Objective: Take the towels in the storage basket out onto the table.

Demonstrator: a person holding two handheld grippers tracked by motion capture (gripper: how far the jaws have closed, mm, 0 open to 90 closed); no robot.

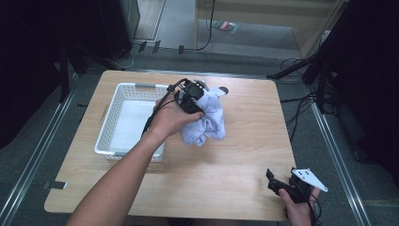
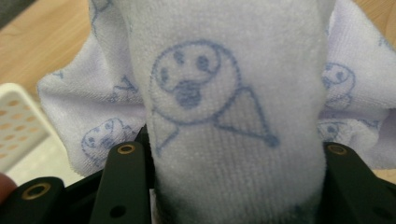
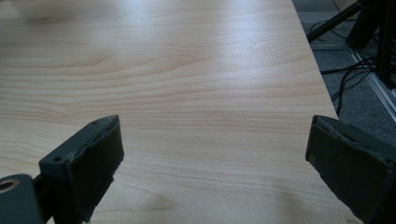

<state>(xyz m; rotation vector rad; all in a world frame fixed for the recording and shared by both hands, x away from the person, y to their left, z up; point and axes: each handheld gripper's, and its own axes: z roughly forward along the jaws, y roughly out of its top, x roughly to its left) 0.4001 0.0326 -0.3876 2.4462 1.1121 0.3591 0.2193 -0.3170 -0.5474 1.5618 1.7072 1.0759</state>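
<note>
Nearest, the right claw (image 1: pixel 282 181) rests released at the bench's (image 1: pixel 244 141) near right corner. Farther left, the left claw (image 1: pixel 195 94) clenches a pale cartoon-printed towel (image 1: pixel 207 123) beside the white basket (image 1: pixel 123 120). No readable writing.

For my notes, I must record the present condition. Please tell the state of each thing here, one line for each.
left gripper: shut on towel, held above the table
towel: bunched, pinched between jaws, hanging beside the basket
basket: upright, empty
right gripper: open, holding nothing, over bare table
</note>
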